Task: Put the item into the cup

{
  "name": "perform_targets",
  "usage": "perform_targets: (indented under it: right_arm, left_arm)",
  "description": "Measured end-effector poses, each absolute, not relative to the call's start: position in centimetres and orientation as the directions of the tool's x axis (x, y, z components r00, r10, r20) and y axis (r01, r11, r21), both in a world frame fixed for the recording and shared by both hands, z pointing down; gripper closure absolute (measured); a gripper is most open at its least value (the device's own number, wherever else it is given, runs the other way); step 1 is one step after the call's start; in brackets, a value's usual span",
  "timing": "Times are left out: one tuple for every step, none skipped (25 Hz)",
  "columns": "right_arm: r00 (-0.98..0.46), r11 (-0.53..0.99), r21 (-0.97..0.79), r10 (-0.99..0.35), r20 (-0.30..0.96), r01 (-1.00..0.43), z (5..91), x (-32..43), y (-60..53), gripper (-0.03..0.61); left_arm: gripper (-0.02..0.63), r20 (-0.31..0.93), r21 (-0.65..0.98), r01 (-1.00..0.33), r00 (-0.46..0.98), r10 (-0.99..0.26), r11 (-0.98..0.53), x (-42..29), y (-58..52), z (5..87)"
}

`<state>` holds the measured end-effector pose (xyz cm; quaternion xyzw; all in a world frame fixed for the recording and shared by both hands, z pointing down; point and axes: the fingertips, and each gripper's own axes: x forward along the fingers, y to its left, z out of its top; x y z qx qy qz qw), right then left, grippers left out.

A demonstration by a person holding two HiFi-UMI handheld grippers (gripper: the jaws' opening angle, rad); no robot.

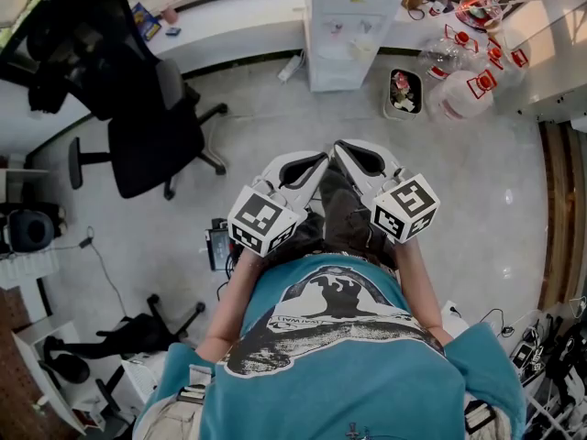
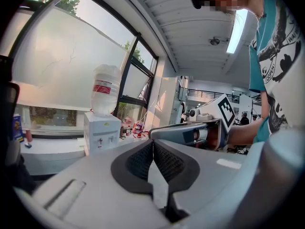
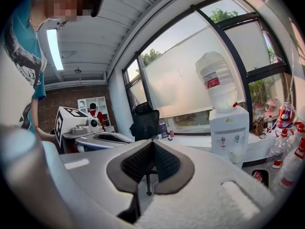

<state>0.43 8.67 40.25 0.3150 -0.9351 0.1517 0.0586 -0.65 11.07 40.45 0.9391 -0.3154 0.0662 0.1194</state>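
Neither the item nor the cup can be made out with any certainty in these views, so where they lie cannot be told. The one candidate is a pale cup-like shape [image 3: 237, 155] under the taps of the water dispenser [image 3: 229, 135], right of centre in the right gripper view. It is too small there to say whether it is a cup at all. With the item out of sight, its weight, stiffness, slipperiness and best gripping point are open. If that pale shape is a disposable cup, I would judge it light and thin-walled, easy to tip or crush, and better steadied than squeezed. The left gripper [image 2: 153, 147] has its ribbed dark pads pressed tip to tip, with nothing between them. The right gripper [image 3: 152, 144] is closed the same way and is also empty. In the head view both are held out in front of the person [image 1: 339, 356], in a teal printed shirt at the bottom of the frame. The noses converge near the middle of the picture and the marker cubes sit on the near ends. Beyond them is pale tiled floor [image 1: 495, 209]. A black office chair [image 1: 138, 108] stands at the upper left, the dispenser is at top centre, a small bin [image 1: 404, 93] is just to its right, and clear water bottles [image 1: 463, 90] are clustered at the upper right. An upturned bottle [image 3: 217, 82] crowns the dispenser in front of the big window.
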Motion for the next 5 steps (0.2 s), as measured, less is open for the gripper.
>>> perform_targets:
  right_arm:
    - [-0.795, 0.756, -0.245, -0.571, 0.206, -0.607, 40.25, 0.41, 8.72, 0.578]
    - [-0.795, 0.756, -0.244, -0.571, 0.207, -0.607, 40.26, 0.38, 8.75, 0.578]
    - [-0.794, 0.757, -0.243, -0.57, 0.208, -0.607, 40.28, 0.36, 8.76, 0.578]
    - [-0.794, 0.757, -0.241, -0.57, 0.209, -0.607, 40.3, 0.33, 8.76, 0.578]
    - [-0.794, 0.758, -0.24, -0.57, 0.21, -0.607, 40.32, 0.3, 8.76, 0.578]
  left_arm:
    - [0.612, 0.199, 0.182, -0.608, 0.792, -0.577, -0.773, -0.66, 11.09, 40.43]
    - [0.612, 0.2, 0.181, -0.608, 0.793, -0.576, -0.773, -0.66, 11.1, 40.42]
    - [0.612, 0.2, 0.18, -0.607, 0.793, -0.576, -0.774, -0.67, 11.1, 40.41]
    - [0.612, 0.2, 0.179, -0.606, 0.793, -0.575, -0.775, -0.66, 11.09, 40.42]
    - [0.612, 0.201, 0.178, -0.606, 0.794, -0.574, -0.776, -0.66, 11.09, 40.42]
